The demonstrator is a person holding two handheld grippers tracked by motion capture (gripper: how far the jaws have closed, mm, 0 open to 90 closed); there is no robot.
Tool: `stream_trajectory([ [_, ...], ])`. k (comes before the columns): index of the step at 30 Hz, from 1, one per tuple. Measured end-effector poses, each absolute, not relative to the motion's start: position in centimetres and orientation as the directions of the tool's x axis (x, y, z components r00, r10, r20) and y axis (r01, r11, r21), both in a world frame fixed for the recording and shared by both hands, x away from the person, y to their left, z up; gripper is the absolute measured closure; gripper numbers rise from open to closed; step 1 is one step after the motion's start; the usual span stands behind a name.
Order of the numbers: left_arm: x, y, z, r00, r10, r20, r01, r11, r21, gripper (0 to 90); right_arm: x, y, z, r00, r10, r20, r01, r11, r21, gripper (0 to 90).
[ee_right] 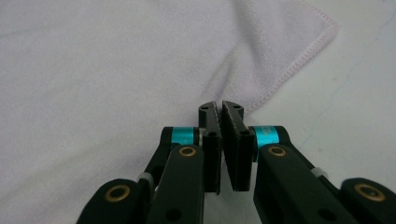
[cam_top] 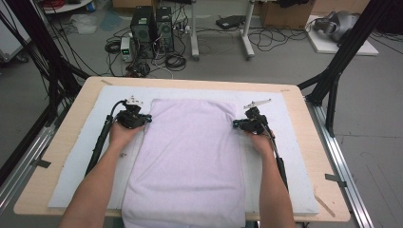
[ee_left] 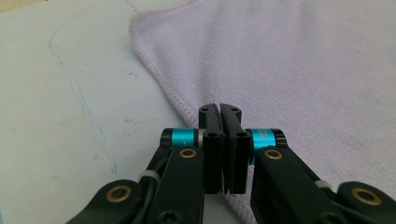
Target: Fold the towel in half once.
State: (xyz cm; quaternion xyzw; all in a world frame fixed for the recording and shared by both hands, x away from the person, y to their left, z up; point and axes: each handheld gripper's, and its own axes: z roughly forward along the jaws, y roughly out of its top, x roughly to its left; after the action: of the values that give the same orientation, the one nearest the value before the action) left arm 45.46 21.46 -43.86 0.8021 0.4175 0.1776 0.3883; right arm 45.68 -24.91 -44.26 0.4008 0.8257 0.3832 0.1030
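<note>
Grey floor [cam_top: 294,57] strewn with cables [cam_top: 173,61]; two black computer towers [cam_top: 152,29] stand beyond the wooden counter [cam_top: 304,109], white table legs [cam_top: 247,33] nearby.

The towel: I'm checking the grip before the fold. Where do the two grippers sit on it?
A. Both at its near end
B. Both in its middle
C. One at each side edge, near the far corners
C: the left gripper and right gripper sit at opposite side edges of the towel.
</note>
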Motion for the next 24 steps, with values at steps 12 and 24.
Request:
stream_trajectory([
  [12,42.6,23.1,-39.9,0.67,0.74,-0.05,0.414,-0.317,0.853,87.9,43.6,-26.8,-40.0,-0.713,0.689,0.129,0.491,0.36,0.793,86.3],
  [24,34.1,24.6,-40.9,0.759,0.651,-0.014,0.366,-0.409,0.836,87.8,35.7,-26.6,-39.7,-0.806,0.575,0.144,0.437,0.413,0.799,86.0],
])
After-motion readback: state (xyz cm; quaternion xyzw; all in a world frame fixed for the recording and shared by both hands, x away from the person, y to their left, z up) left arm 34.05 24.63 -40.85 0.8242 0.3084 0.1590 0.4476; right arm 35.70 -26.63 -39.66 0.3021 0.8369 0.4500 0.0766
